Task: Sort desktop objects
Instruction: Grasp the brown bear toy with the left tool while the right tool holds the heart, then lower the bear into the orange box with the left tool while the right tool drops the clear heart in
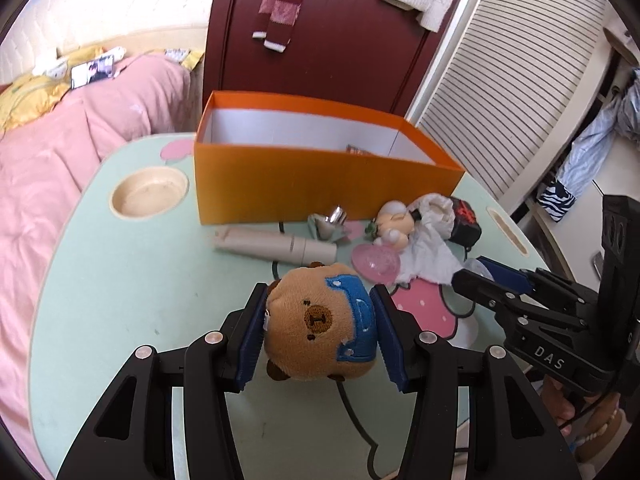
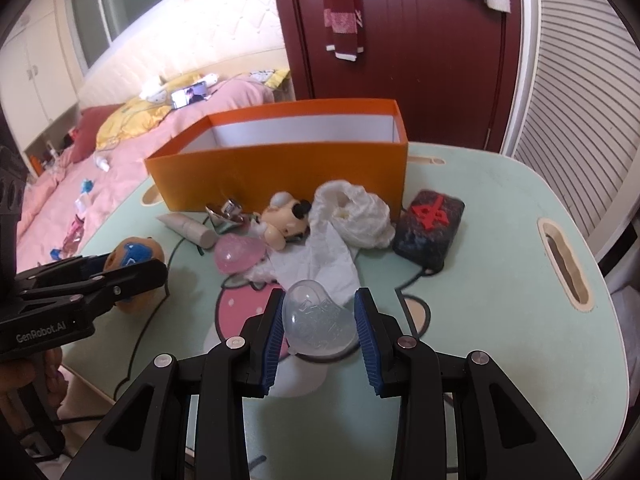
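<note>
Behind the clutter, one orange box (image 1: 320, 184) stands on the green table (image 1: 120, 280), a small item barely visible inside. Before the box lie one beige tube (image 1: 276, 246), one pink shell (image 1: 375, 263), one doll (image 2: 284, 220). Left gripper (image 1: 320, 334) pinches the bear plush (image 1: 320, 320); right gripper (image 2: 320, 326) squeezes a clear shell (image 2: 318, 324).

The plush bear (image 1: 320, 320) is fuzzy brown cloth with a smoother blue stitched patch, and the clear shell (image 2: 318, 320) is glossy see-through plastic. The orange box (image 1: 312, 176) looks like matt cardboard, white inside. The pale green tabletop (image 1: 132, 280) is smooth and matt, and the crumpled tissue (image 2: 352, 216) is soft white paper.
</note>
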`<state>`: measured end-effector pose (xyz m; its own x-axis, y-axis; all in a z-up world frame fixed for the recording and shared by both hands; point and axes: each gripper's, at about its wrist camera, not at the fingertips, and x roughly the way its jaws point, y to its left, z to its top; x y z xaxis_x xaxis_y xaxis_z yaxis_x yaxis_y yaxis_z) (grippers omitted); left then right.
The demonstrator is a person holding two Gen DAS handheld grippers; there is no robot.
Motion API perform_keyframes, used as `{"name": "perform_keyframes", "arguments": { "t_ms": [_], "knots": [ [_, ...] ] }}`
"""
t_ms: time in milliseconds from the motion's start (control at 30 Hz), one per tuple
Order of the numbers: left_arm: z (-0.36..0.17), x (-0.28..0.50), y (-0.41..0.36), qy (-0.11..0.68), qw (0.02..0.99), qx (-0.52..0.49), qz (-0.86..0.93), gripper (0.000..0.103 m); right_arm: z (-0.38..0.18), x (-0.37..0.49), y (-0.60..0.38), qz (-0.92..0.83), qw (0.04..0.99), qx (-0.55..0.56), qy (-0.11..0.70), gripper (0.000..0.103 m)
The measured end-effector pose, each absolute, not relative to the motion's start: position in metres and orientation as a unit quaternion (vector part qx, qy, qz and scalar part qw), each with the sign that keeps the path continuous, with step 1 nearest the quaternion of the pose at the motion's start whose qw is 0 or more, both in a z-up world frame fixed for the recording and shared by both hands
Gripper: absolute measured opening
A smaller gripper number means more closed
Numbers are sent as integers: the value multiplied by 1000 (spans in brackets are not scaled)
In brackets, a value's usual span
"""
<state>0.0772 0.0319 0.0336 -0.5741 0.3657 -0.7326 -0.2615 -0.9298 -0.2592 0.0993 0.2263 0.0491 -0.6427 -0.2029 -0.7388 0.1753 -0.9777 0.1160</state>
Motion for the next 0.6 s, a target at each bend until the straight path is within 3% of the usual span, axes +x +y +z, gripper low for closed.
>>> {"name": "perform_keyframes", "arguments": {
  "t_ms": [600],
  "knots": [
    [96,0,37,-53,168,-358,917,52,103,30,214,-936,104,336,-18,34]
  ]
}}
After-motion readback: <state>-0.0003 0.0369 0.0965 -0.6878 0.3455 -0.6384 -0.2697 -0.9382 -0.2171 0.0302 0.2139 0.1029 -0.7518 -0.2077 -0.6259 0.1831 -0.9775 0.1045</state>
